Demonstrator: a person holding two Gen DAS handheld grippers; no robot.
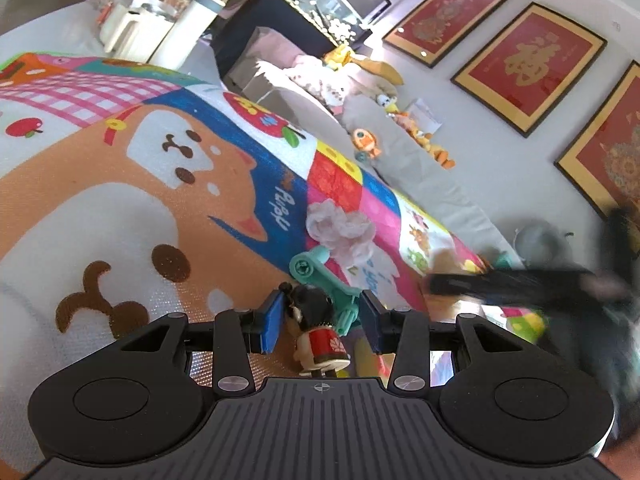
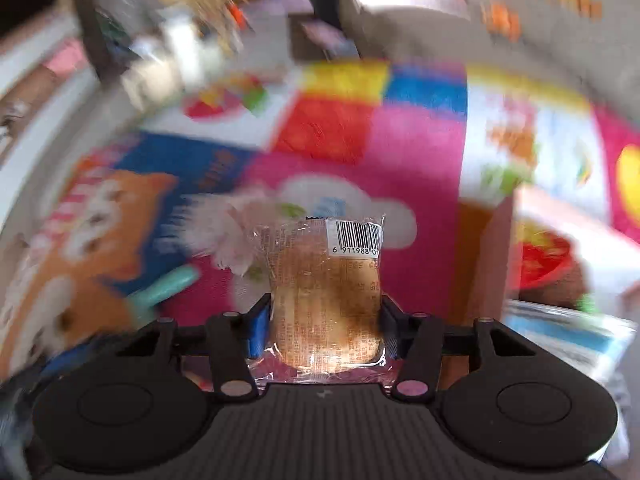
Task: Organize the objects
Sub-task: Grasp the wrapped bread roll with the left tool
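In the left wrist view my left gripper (image 1: pixel 322 324) is open, its blue pads either side of a small doll (image 1: pixel 316 328) with black hair and a red dress. The doll touches the left pad; a gap shows at the right pad. A teal plastic toy (image 1: pixel 320 276) and a pale pink fabric flower (image 1: pixel 340 228) lie just beyond on the colourful play mat (image 1: pixel 120 184). In the right wrist view my right gripper (image 2: pixel 325 320) is shut on a wrapped bread bun (image 2: pixel 326 288) with a barcode label, held above the mat. The right gripper also shows blurred in the left wrist view (image 1: pixel 520 280).
Plush toys (image 1: pixel 364 140) lie on a grey sofa beyond the mat. Framed red pictures (image 1: pixel 528 64) hang on the wall. White containers (image 1: pixel 136 24) stand at the far left. In the blurred right wrist view a box with packets (image 2: pixel 568 272) sits at the right.
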